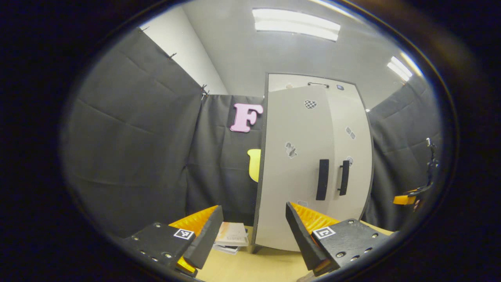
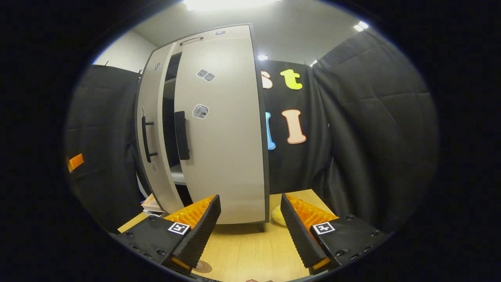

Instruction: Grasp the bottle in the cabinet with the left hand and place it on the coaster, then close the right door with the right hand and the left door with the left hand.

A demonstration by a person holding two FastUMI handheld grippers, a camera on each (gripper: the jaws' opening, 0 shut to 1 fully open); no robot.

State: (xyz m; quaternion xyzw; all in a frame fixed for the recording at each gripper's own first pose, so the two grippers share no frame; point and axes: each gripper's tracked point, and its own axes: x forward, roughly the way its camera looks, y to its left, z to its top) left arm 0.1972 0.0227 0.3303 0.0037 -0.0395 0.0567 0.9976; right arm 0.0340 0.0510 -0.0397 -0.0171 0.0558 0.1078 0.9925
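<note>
1. Presently spread wide and empty: left gripper (image 1: 253, 207), lower centre of left gripper view; likewise right gripper (image 2: 249, 197), lower centre of right gripper view.
2. Bottle hidden, judged to be behind the doors. Round disc, perhaps the coaster (image 2: 203, 267), at bottom edge on table (image 2: 250, 250).
3. Risk: left door (image 2: 150, 117) and right door (image 2: 223, 129) ajar with a narrow gap between; likely to knock a finger on a door edge or handle (image 2: 181, 135) when reaching in.
4. Room: bare tabletop at lower centre; booklets (image 1: 231, 235) at cabinet foot, cloth wall near both sides.
</note>
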